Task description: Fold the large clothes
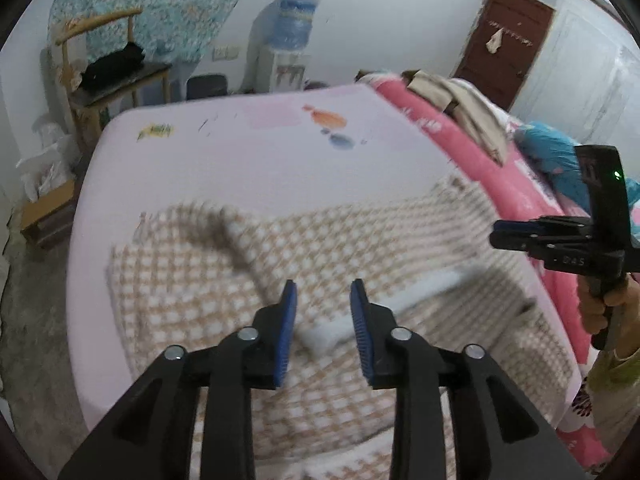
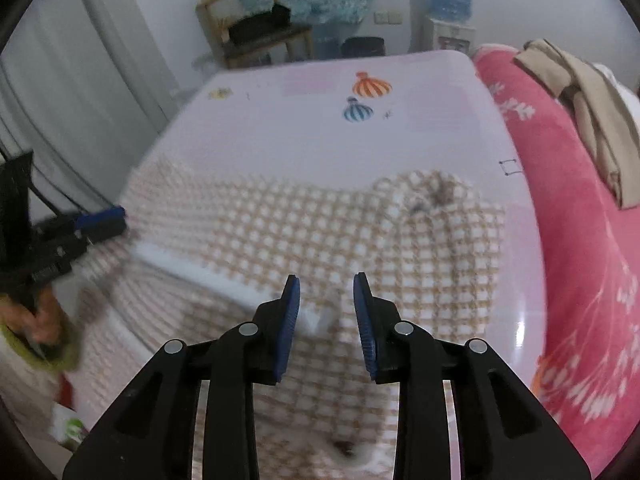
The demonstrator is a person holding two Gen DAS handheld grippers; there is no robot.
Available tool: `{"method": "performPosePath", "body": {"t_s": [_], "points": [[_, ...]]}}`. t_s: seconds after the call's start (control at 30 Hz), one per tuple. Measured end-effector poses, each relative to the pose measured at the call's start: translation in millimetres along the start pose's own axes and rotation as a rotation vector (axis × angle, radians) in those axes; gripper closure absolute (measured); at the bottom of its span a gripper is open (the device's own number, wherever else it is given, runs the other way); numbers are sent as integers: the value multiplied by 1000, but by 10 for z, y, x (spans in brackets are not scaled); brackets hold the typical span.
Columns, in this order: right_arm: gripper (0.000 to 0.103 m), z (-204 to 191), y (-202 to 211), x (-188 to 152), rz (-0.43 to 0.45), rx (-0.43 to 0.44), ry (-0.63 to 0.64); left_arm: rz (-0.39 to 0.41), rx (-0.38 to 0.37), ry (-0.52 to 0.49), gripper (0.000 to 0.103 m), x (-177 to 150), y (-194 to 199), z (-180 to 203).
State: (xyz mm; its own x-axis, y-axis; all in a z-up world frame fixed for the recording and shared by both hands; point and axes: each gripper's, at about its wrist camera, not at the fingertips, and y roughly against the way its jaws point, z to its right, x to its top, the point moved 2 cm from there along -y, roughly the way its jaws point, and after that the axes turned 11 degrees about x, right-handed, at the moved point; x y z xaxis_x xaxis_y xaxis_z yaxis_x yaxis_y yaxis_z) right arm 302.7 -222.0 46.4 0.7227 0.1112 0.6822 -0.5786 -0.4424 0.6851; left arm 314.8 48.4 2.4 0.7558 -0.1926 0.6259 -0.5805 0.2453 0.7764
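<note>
The checked garment (image 1: pixel 304 248) is spread on the bed (image 1: pixel 248 160), its long axis crosswise. Both the left gripper (image 1: pixel 323 300) and right gripper (image 2: pixel 326 298) are held above it, jaws parted, nothing pinched; each is nearest its own end.

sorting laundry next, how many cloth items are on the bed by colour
Tan-and-white checked garment: 1
Beige garment: 1
Pink floral blanket: 1
Blue item, too blurred to identify: 1
Total: 4
</note>
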Motion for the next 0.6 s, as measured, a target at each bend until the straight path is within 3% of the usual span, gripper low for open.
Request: {"method": "performPosePath", "body": {"t_s": [0.1, 0.2, 0.33, 0.4, 0.5, 0.6], "points": [[75, -57, -135, -10, -2, 26, 1, -33, -6, -12, 72, -3, -152, 143], [73, -37, -420, -89, -58, 15, 10, -125, 64, -43, 71, -123, -498, 217], [73, 50, -444, -106, -55, 41, -40, -110, 36, -5, 71, -139, -461, 150], [68, 22, -333, 4, -27, 63, -48, -91, 28, 0, 70, -108, -373, 131], [63, 57, -296, 219, 24, 6, -18, -43, 35, 3, 63, -11, -310, 121], [63, 192, -481, 372, 26, -10, -56, -56, 28, 33, 60, 84, -421, 122]]}}
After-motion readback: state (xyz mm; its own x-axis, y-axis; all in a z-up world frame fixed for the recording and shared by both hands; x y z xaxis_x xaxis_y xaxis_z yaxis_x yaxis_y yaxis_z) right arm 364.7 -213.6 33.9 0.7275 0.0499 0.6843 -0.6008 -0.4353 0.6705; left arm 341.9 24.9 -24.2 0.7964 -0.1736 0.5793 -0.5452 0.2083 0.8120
